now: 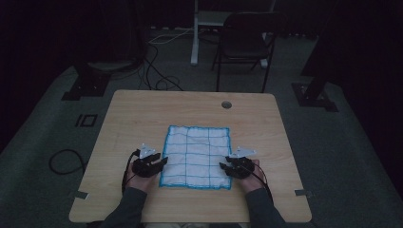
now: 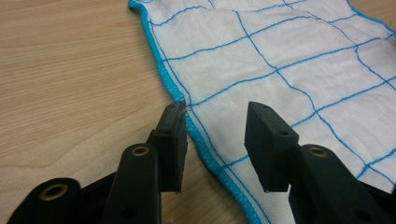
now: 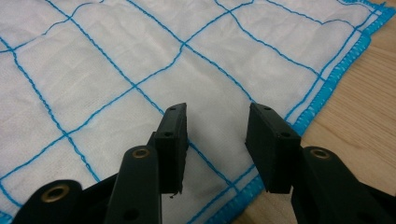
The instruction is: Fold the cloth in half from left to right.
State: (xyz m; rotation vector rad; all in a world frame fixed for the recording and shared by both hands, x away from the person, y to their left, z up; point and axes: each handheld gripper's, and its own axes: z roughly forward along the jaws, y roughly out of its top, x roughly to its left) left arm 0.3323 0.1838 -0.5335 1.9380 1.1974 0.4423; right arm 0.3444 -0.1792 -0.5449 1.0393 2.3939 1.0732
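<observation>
A white cloth (image 1: 197,156) with a blue grid and a blue hem lies spread flat on the wooden table (image 1: 142,114). My left gripper (image 1: 164,161) rests at the cloth's left edge near the front corner. In the left gripper view its jaws (image 2: 216,112) stand open over the blue hem of the cloth (image 2: 280,51), pressing on nothing. My right gripper (image 1: 222,166) sits at the cloth's right edge near the front. Its jaws (image 3: 218,109) are open above the cloth (image 3: 116,60), just inside the hem, with only flat fabric under the gap.
A round cable hole (image 1: 226,104) sits near the table's far edge. Bare wood surrounds the cloth on all sides. Beyond the table a dark folding chair (image 1: 244,42) and loose cables (image 1: 157,71) are on the grey floor.
</observation>
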